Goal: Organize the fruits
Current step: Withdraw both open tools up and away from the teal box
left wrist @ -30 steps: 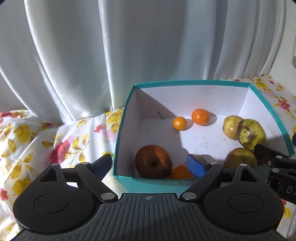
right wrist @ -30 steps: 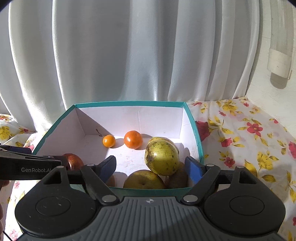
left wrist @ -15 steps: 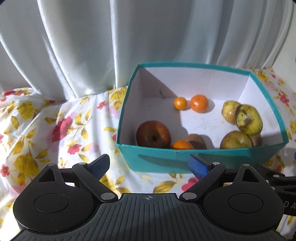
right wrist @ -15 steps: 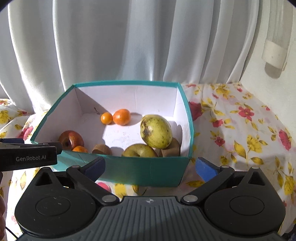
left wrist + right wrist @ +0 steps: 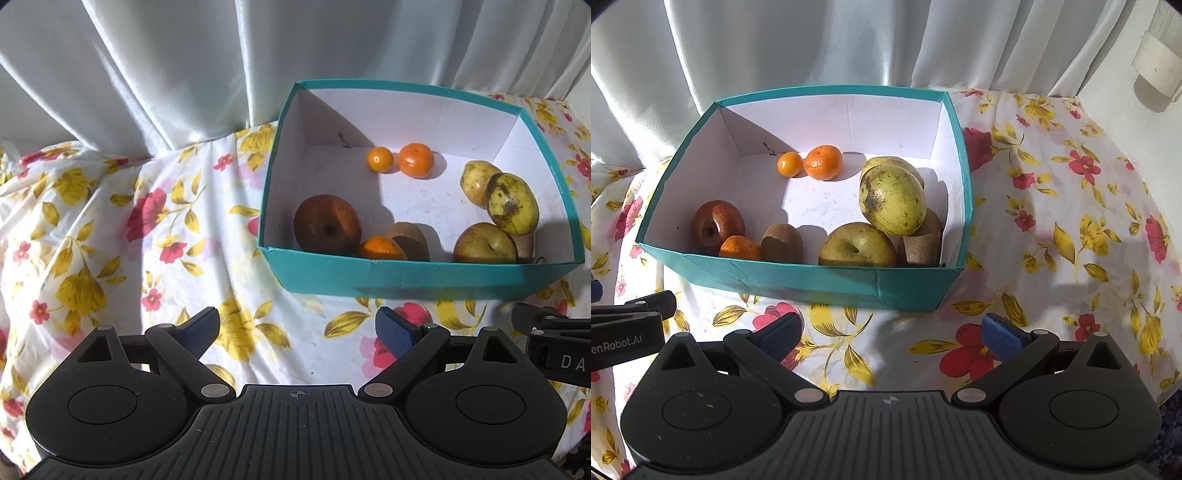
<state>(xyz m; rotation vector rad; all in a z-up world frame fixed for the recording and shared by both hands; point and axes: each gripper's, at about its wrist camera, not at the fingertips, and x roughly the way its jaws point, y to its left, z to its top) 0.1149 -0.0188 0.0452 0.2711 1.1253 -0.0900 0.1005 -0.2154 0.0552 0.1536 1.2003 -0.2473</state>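
Fruits [image 5: 892, 199] sit inside the box [image 5: 812, 282] at frame centre; we hold both the left gripper [image 5: 297, 328] and right gripper [image 5: 892, 332] spread, empty, and should approach squarely above one fruit.

Kiwi [image 5: 921, 236] mostly hidden beneath the mango [image 5: 892, 199].

The left wrist view looks forward and down along its own jaws from near the front of the teal box [image 5: 406, 275], which sits right of centre, the white curtain [image 5: 166, 74] behind; the right wrist view looks the same way from further right, the box left of centre and a pale wall [image 5: 1126, 107] at its right edge; both share the box, its fruit, the floral cloth [image 5: 1071, 221] and the curtain; each catches the other's black body at its inner edge.
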